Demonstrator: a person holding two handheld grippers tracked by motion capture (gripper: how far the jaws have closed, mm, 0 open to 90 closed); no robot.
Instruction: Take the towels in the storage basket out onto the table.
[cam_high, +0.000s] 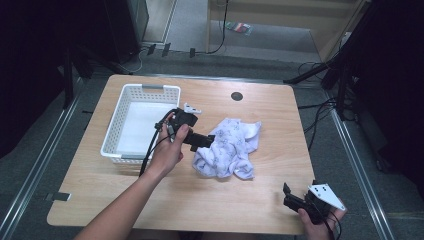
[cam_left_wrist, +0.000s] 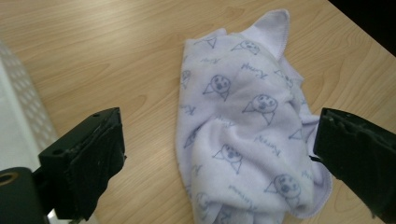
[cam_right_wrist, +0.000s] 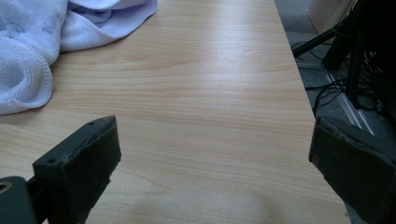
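Wooden table (cam_high: 260, 190), white basket (cam_high: 116, 127), crumpled cloth (cam_high: 230, 147)

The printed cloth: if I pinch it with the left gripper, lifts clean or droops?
Probably droops: the cloth lies crumpled in soft folds, so loose ends should hang. It looks light, thin fleece. The left gripper, open, may catch only one layer.

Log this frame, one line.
left gripper: open, over cloth | right gripper: open, idle at table edge | basket: empty
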